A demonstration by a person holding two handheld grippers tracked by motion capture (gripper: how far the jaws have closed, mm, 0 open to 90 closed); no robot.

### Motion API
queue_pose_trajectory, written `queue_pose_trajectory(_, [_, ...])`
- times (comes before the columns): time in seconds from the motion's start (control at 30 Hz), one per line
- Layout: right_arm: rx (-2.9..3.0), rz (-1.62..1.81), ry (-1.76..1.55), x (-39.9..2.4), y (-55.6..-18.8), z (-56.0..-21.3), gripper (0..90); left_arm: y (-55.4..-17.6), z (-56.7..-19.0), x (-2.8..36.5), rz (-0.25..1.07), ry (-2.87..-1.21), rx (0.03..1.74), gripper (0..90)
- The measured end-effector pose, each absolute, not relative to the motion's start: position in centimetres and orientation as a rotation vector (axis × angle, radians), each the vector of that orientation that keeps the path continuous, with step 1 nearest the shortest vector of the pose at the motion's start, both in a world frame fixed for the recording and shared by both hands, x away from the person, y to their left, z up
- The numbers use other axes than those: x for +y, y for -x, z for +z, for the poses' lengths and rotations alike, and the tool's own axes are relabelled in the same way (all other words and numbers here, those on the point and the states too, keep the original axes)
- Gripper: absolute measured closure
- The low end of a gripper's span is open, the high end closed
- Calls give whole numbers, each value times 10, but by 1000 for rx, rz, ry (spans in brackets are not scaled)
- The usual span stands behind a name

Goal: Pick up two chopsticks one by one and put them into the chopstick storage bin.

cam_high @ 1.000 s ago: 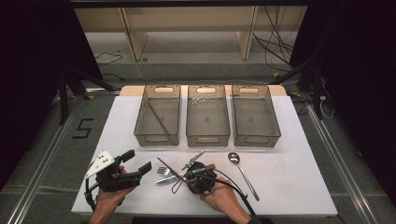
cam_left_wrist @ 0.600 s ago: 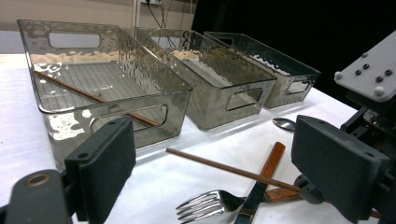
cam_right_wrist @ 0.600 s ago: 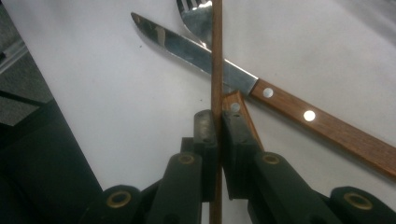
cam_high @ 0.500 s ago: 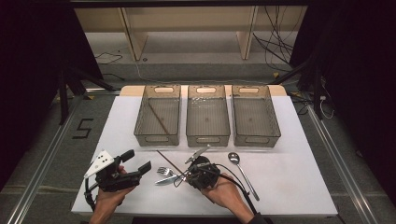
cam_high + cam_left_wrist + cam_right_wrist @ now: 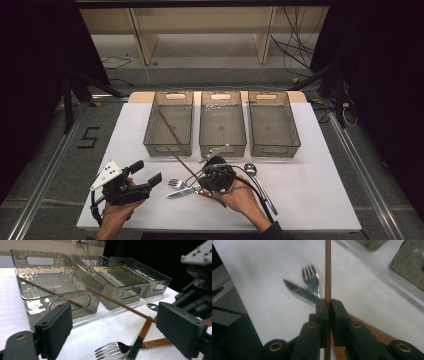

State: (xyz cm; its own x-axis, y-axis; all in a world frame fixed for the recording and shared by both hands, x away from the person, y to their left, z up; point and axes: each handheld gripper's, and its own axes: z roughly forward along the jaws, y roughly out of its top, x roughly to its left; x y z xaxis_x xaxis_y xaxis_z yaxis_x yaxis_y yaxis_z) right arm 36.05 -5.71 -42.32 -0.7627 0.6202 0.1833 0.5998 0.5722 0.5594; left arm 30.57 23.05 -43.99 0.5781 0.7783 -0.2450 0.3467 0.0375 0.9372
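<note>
Three clear bins are ranged side by side across the far part of the white table (image 5: 330,200), and the leftmost bin (image 5: 169,123) is marked as the likely goal. One thin wooden stick (image 5: 172,140) is clamped at its near end by the right gripper (image 5: 200,176), the closer of the two, and its long axis is run up and leftward, the far tip being pointed over that bin's floor. The left gripper (image 5: 149,175) is held released, nothing between its jaws, beside the fork (image 5: 176,183) and knife (image 5: 182,192).
</note>
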Motion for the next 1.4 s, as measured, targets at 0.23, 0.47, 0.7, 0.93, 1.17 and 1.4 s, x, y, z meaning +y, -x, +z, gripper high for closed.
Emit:
queue_pose_trajectory(0.23, [2716, 1018, -1082, -50, -380, -410, 857, -306, -440, 231, 429, -1560, 981, 135])
queue_pose_trajectory(0.47, [2687, 1076, -1095, -40, -401, -397, 857, -306, -440, 231, 427, -1559, 981, 135])
queue_pose_trajectory(0.7, [2652, 1116, -1104, -25, -421, -382, 857, -306, -440, 231, 426, -1558, 980, 135])
queue_pose_trajectory(0.93, [2630, 1114, -1130, -13, -444, -377, 857, -306, -440, 231, 424, -1557, 978, 135])
queue_pose_trajectory(1.17, [2595, 1146, -1188, -4, -469, -373, 857, -305, -440, 231, 420, -1554, 978, 135])
queue_pose_trajectory(1.4, [2569, 1160, -1230, 6, -488, -368, 857, -305, -440, 231, 420, -1554, 975, 135])
